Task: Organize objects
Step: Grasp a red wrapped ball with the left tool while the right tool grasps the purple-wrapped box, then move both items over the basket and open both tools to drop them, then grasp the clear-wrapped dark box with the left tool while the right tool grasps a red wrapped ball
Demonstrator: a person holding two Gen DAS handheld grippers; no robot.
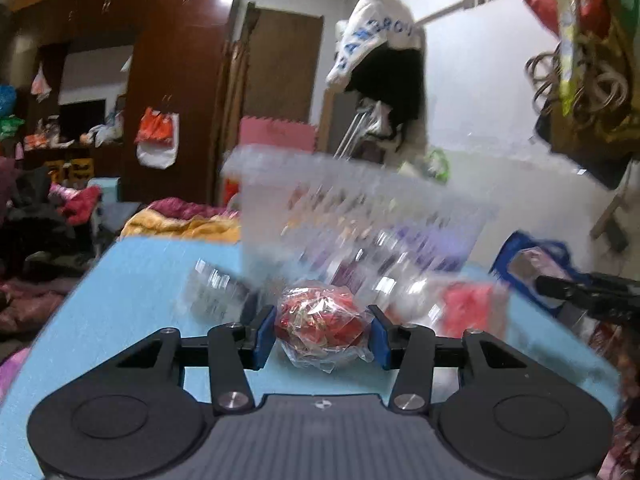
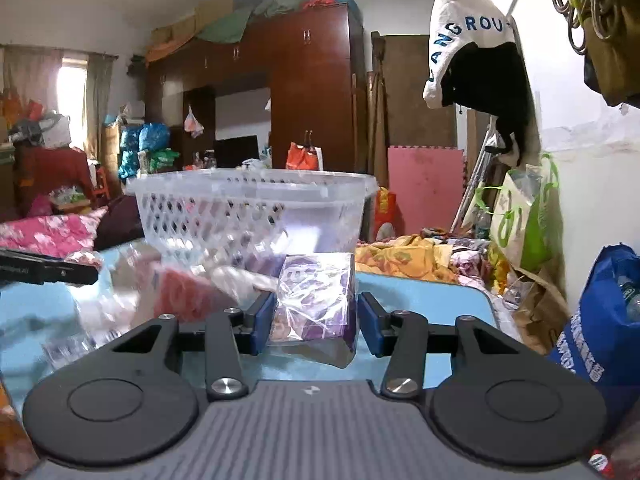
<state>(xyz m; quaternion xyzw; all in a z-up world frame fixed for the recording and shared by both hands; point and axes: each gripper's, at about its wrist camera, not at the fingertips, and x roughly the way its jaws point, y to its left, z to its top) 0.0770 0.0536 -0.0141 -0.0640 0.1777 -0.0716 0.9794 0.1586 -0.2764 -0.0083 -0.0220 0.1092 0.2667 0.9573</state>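
Note:
A clear plastic basket (image 1: 360, 208) stands on the light blue table (image 1: 140, 280), blurred in the left wrist view; it also shows in the right wrist view (image 2: 256, 208). My left gripper (image 1: 322, 330) is shut on a red packet in clear wrap (image 1: 320, 322), its blue pads against both sides. My right gripper (image 2: 316, 322) has its pads close around a purple packet in clear wrap (image 2: 316, 304) and grips it. Other wrapped packets, red (image 2: 184, 292) and pale, lie between grippers and basket.
A blue shopping bag (image 2: 600, 320) stands at the table's right edge. Bedding and clothes (image 2: 404, 256) lie behind the table. A wardrobe (image 2: 312, 92) and pink foam mat (image 2: 424, 188) are at the back. Bags hang on the right wall (image 2: 476, 44).

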